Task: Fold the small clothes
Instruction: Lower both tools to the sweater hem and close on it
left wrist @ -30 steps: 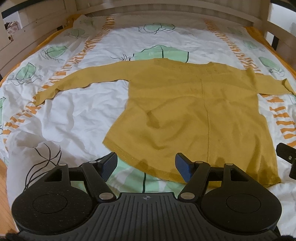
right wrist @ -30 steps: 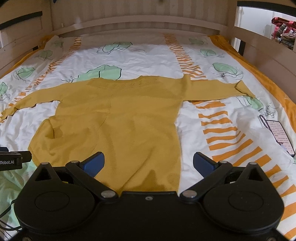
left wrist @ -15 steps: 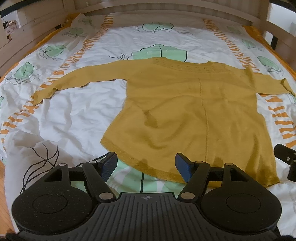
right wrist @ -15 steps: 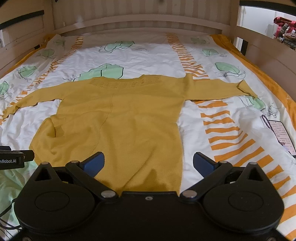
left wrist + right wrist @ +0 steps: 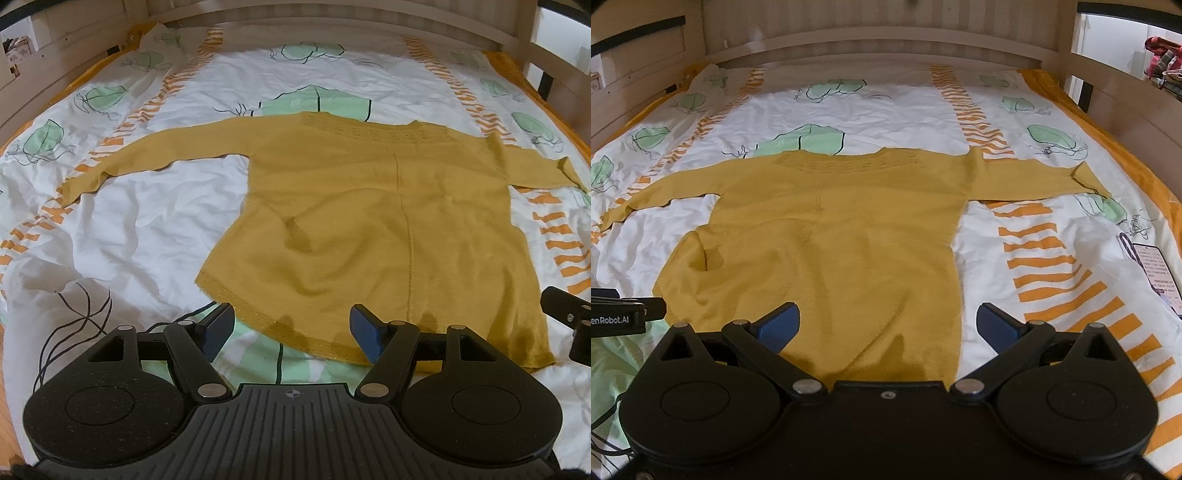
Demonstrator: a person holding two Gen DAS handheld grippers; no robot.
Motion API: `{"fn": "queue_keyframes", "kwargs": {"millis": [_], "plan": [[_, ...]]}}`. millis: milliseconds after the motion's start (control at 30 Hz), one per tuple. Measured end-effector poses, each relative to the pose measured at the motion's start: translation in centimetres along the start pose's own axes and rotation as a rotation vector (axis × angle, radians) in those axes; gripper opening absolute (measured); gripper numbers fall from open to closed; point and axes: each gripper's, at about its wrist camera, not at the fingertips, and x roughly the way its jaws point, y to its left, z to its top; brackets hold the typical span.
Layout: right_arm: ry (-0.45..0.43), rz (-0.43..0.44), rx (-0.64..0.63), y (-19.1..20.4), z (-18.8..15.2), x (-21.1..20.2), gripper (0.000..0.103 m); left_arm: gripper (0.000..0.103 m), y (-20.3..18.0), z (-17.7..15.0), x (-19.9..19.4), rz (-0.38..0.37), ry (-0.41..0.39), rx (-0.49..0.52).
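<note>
- My left tongs point(image 5: 291, 332) and right tongs point(image 5: 888, 326) stood apart, gripping nothing
- My right tongs' body hid the mustard sweater's point(image 5: 842, 236) near hem

change: sweater point(image 5: 369, 221) drifts slightly left in left-wrist view | right-wrist view: framing barely shifts

left tool point(image 5: 291, 334): jaws wide apart, nothing between pads, angled downward | right tool point(image 5: 888, 328): jaws wide apart, pads bare, angled downward
</note>
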Motion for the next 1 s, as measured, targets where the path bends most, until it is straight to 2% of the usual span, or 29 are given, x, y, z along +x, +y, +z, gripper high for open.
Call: {"fn": "queue_keyframes", "kwargs": {"millis": [267, 400, 533, 600, 700, 900, 1000], "plan": [[0.027, 0.051, -0.011, 0.3, 0.1, 0.6, 0.102, 0.068, 0.3, 0.0, -0.1, -0.041, -0.019, -0.017], [0.048, 0.079, 0.008, -0.1, 0.1, 0.9, 0.101, 0.068, 1.6, -0.3, 0.0, -0.139, -0.064, -0.077], [0.046, 0.17, 0.079, -1.5, -0.2, 1.2, 0.101, 0.068, 3.4, -0.7, 0.5, -0.238, -0.099, -0.146], [0.04, 0.221, 0.158, -2.6, -0.5, 1.3, 0.101, 0.068, 3.9, -0.6, 1.2, -0.226, -0.086, -0.147], [0.066, 0.215, 0.236, -3.5, -0.6, 1.9, 0.101, 0.068, 4.2, -0.4, 1.8, -0.173, -0.08, -0.102], [0.097, 0.178, 0.218, -4.0, -1.0, 2.9, 0.101, 0.068, 5.7, 0.6, 3.3, -0.077, -0.084, -0.059], [0.107, 0.17, 0.207, -4.4, -1.3, 3.3, 0.101, 0.068, 6.7, 1.2, 4.5, -0.071, -0.078, -0.039]]}}
